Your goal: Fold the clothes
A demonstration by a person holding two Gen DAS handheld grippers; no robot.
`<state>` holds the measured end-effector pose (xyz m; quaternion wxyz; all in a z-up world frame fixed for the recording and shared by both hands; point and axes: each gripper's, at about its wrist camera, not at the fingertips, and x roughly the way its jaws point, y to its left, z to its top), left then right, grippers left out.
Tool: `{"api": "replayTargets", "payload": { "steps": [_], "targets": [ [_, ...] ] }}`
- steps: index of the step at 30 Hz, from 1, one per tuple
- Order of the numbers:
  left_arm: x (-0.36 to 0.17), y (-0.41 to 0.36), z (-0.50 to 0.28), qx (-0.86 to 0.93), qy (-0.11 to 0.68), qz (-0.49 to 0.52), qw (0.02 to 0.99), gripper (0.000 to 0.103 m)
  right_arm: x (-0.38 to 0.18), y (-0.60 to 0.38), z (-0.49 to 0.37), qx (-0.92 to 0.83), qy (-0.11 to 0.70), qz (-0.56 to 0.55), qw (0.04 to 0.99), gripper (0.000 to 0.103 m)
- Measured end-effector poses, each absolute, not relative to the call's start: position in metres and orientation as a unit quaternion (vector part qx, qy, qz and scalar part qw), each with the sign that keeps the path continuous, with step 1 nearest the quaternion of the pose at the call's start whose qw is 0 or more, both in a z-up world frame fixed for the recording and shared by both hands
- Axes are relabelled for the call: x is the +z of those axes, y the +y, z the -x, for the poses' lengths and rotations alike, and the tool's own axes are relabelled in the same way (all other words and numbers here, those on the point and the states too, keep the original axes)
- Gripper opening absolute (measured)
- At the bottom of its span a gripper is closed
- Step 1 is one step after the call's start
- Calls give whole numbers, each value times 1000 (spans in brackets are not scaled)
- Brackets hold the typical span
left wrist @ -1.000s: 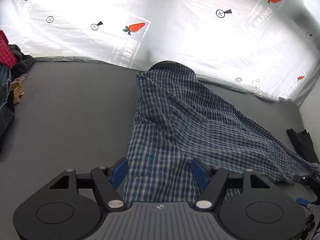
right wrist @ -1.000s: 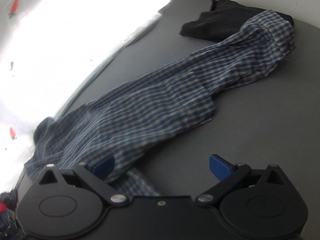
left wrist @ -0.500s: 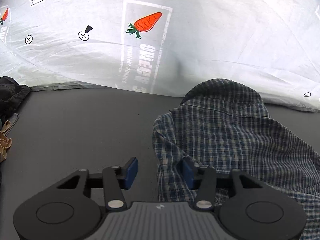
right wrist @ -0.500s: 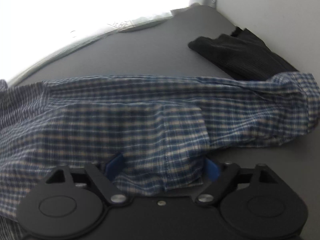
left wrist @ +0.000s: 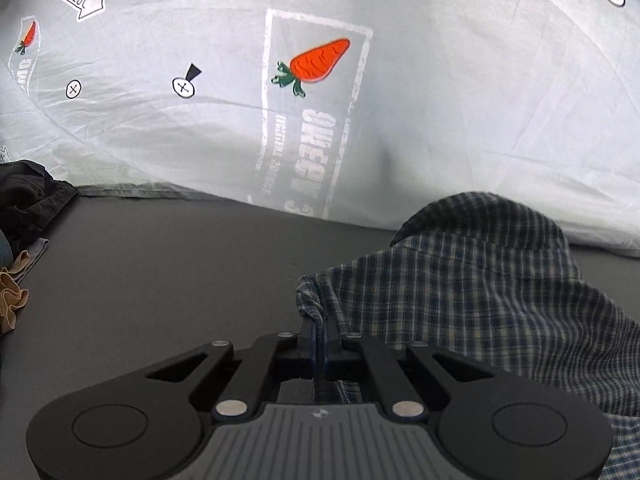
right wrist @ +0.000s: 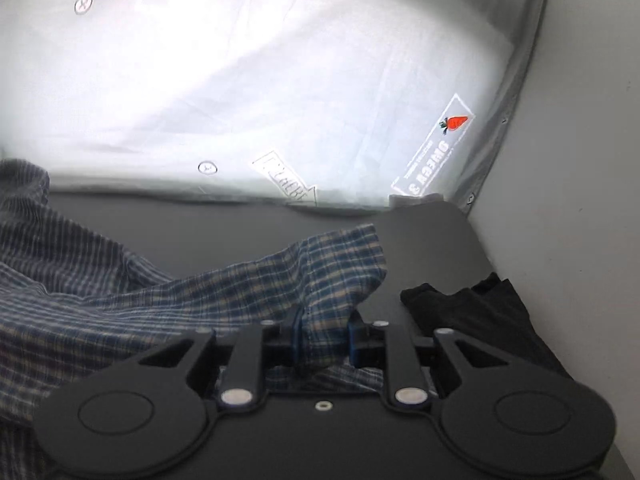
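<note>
A blue and cream plaid shirt (left wrist: 480, 292) lies bunched on the dark grey table (left wrist: 160, 272). In the left wrist view my left gripper (left wrist: 319, 340) is shut on the shirt's left edge, cloth pinched between the blue pads. In the right wrist view the shirt (right wrist: 200, 292) stretches to the left, and my right gripper (right wrist: 322, 334) is shut on a thick fold of its right end, which bulges up between the fingers.
A dark garment (right wrist: 480, 312) lies on the table to the right of the right gripper, near the white wall (right wrist: 580, 200). A pile of dark and tan clothes (left wrist: 20, 240) sits at the table's left edge. A white printed sheet (left wrist: 320, 80) hangs behind the table.
Both grippers have moved forward and closed: the left one on the shirt's left edge, the right one on its right end. The cloth now rises a little at both grips.
</note>
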<state>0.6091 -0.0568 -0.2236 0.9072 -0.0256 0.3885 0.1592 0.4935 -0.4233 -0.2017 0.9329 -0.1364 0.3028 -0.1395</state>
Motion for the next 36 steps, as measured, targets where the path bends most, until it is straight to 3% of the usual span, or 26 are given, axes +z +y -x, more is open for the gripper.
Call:
{"api": "replayTargets", "payload": {
  "steps": [2, 4, 7, 11, 15, 19, 23, 24, 25, 27, 28, 30, 32, 36],
  "targets": [
    [-234, -58, -610, 163, 404, 6, 900, 15, -231, -424, -508, -137, 339, 156, 918, 22],
    [-230, -55, -605, 166, 401, -2, 901, 40, -248, -426, -514, -140, 365, 150, 908, 23],
    [-212, -45, -594, 163, 384, 8, 909, 58, -248, -429, -514, -158, 377, 111, 906, 26],
    [-187, -30, -573, 155, 373, 36, 914, 65, -231, -414, -512, -182, 341, 136, 912, 22],
    [-165, -15, -541, 150, 362, 87, 916, 70, -193, -360, -500, -186, 249, 211, 927, 21],
    [-154, -3, -509, 165, 352, 118, 914, 71, -170, -275, -484, -70, 177, 280, 941, 21],
    [-154, 12, -482, 189, 353, 119, 909, 72, -190, -183, -456, 81, 143, 346, 924, 22],
    [-156, 15, -478, 192, 355, 122, 907, 74, -201, -163, -448, 121, 151, 354, 915, 24],
    [-158, 19, -473, 193, 358, 128, 904, 76, -214, -144, -440, 160, 164, 365, 902, 36],
    [-163, 25, -466, 190, 368, 148, 898, 76, -238, -117, -424, 226, 189, 394, 870, 48],
    [-165, 26, -462, 187, 372, 157, 895, 76, -245, -109, -414, 248, 189, 407, 859, 48],
    [-168, 25, -457, 172, 377, 170, 894, 76, -246, -104, -398, 258, 181, 416, 853, 58],
    [-171, 18, -457, 148, 384, 174, 895, 76, -236, -111, -384, 253, 182, 400, 862, 81],
    [-176, -11, -467, 93, 397, 161, 899, 76, -219, -150, -377, 206, 193, 398, 873, 83]
  ]
}}
